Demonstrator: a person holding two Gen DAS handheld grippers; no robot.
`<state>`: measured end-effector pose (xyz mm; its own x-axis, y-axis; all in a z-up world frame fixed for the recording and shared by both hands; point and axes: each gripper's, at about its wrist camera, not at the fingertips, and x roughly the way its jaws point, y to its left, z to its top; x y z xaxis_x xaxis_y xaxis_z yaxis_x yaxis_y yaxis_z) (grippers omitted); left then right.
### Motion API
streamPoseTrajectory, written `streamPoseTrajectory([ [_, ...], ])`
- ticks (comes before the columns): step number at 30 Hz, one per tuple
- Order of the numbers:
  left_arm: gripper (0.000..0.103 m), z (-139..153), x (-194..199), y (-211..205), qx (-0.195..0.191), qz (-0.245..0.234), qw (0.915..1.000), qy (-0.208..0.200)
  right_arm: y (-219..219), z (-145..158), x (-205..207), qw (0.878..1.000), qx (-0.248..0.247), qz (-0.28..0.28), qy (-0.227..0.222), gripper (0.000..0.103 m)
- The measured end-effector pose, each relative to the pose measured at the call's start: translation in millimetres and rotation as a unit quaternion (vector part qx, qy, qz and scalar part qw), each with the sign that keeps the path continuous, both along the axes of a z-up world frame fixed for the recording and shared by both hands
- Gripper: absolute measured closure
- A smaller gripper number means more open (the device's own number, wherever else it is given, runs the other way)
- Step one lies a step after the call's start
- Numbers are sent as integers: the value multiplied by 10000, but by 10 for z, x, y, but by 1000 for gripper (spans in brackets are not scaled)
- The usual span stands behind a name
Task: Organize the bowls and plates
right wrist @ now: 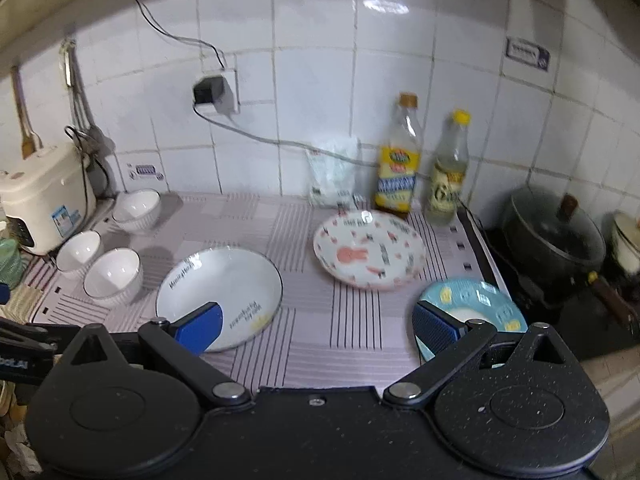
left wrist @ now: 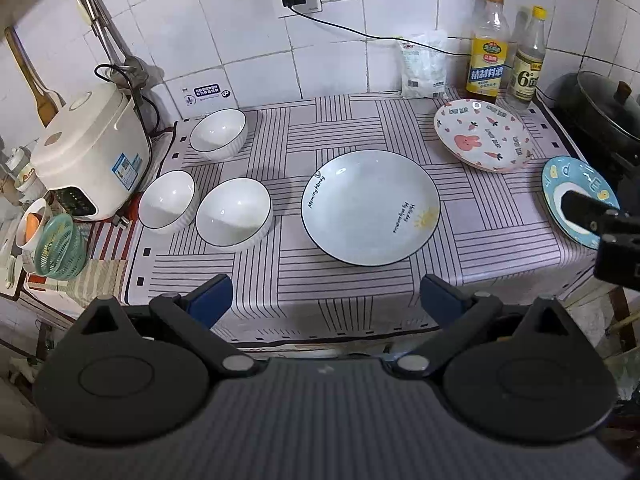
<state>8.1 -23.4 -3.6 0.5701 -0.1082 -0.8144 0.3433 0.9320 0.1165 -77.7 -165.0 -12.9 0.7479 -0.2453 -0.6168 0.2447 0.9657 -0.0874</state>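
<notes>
Three white ribbed bowls stand at the left of the table: a back one (left wrist: 218,133), a front-left one (left wrist: 168,200) and a front-right one (left wrist: 234,212). A large pale plate (left wrist: 370,206) lies in the middle, a pink rabbit plate (left wrist: 482,139) at the back right, a blue plate (left wrist: 572,200) at the right edge. My left gripper (left wrist: 326,298) is open and empty over the table's front edge. My right gripper (right wrist: 316,326) is open and empty, its right finger over the blue plate (right wrist: 480,300), its left finger over the large plate (right wrist: 224,280).
A white rice cooker (left wrist: 90,156) stands at the left with a green basket (left wrist: 60,246) in front. Two bottles (left wrist: 486,60) and a white bag (left wrist: 424,66) stand at the back wall. A black lidded pot (left wrist: 604,108) sits on the stove at the right.
</notes>
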Motion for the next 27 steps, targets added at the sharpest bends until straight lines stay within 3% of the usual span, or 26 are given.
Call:
streamPoseTrajectory([
  [8, 1, -117, 301, 12, 44, 239, 9996, 175, -25, -87, 282, 9974, -602, 379, -63, 0],
  [15, 1, -535, 650, 37, -236, 339, 9988, 270, -64, -464, 561, 9908, -803, 1034, -334, 0],
  [17, 1, -660, 723, 46, -335, 352, 9986, 213, -121, -675, 669, 9883, -634, 1323, -426, 0],
  [21, 1, -910, 875, 40, -473, 491, 9975, 166, -288, -1052, 850, 9855, 156, 1612, -501, 1],
  [27, 7, -1478, 1166, 49, -736, 730, 9929, 587, -409, -1528, 1113, 9802, 998, 1698, -223, 7],
])
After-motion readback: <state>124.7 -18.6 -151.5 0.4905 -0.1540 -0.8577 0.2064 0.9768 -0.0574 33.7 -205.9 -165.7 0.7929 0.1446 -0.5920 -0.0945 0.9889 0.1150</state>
